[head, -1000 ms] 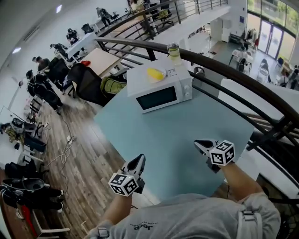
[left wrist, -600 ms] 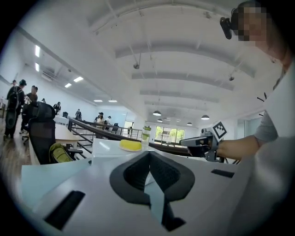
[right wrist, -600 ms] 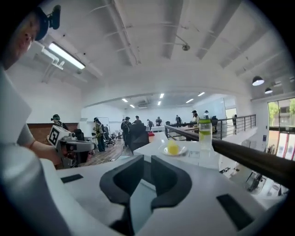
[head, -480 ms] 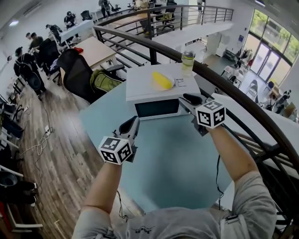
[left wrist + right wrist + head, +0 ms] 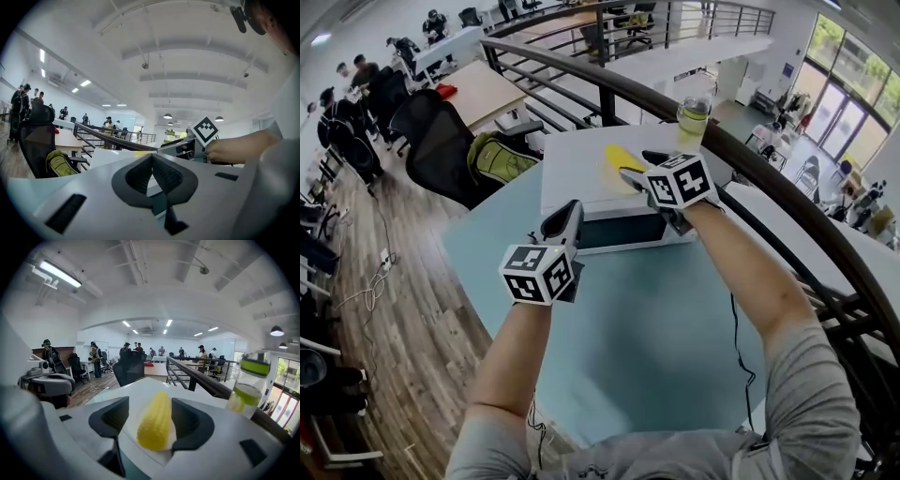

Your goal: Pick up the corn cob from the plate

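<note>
The corn cob (image 5: pixel 617 157) lies on a white plate (image 5: pixel 132 425) on top of a white microwave oven (image 5: pixel 572 169), which stands at the far side of a pale blue round desk (image 5: pixel 656 319). Set that high, the cob has to be reached at arm's length. The right tongs (image 5: pixel 637 166) are lined up along the cob, probably so that the pads can close on its long sides. Their jaws are opening, with the cob in the gap between them, and neither pad presses on it yet. The left tongs (image 5: pixel 570 214) are closed on nothing, low before the oven door, apparently just out of the way.

The cob is bright yellow, tapered and rounded, with a faintly rowed, matt surface. The pads are dark and ribbed. To the right of the plate stands a clear green-lidded bottle (image 5: pixel 246 385), close enough to knock over.
</note>
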A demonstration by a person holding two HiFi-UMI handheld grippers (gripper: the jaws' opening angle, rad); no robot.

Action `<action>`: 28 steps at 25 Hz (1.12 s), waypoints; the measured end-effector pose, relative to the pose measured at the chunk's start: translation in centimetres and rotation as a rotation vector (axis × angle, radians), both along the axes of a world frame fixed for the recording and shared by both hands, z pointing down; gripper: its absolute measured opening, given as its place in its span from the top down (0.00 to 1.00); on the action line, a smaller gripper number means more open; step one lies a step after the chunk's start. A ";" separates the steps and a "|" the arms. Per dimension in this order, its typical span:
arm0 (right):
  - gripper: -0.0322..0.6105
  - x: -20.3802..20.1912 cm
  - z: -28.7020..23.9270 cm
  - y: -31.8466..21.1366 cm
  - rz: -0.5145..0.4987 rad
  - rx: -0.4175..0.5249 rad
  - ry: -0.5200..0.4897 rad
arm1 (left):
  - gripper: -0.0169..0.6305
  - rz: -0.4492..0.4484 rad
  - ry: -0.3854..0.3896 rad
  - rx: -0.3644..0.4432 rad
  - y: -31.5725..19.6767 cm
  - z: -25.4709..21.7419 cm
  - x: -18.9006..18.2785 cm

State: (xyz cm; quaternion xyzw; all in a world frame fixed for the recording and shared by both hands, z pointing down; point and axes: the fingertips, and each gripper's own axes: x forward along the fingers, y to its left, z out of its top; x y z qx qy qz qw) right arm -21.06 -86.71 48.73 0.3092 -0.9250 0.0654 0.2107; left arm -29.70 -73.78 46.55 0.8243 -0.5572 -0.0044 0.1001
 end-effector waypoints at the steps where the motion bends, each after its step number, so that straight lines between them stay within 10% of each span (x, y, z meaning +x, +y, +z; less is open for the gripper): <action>1: 0.51 -0.5 0.4 -0.9 0.002 -0.022 0.008 | 0.95 -0.001 0.001 -0.001 -0.8 0.2 0.1; 22: 0.42 -2.8 6.0 -4.9 0.043 -0.097 0.236 | 0.95 0.020 0.013 -0.027 -4.4 3.9 1.8; 28: 0.55 -2.7 5.7 -4.6 0.038 -0.030 0.309 | 0.95 0.018 0.014 -0.029 -4.3 3.6 1.8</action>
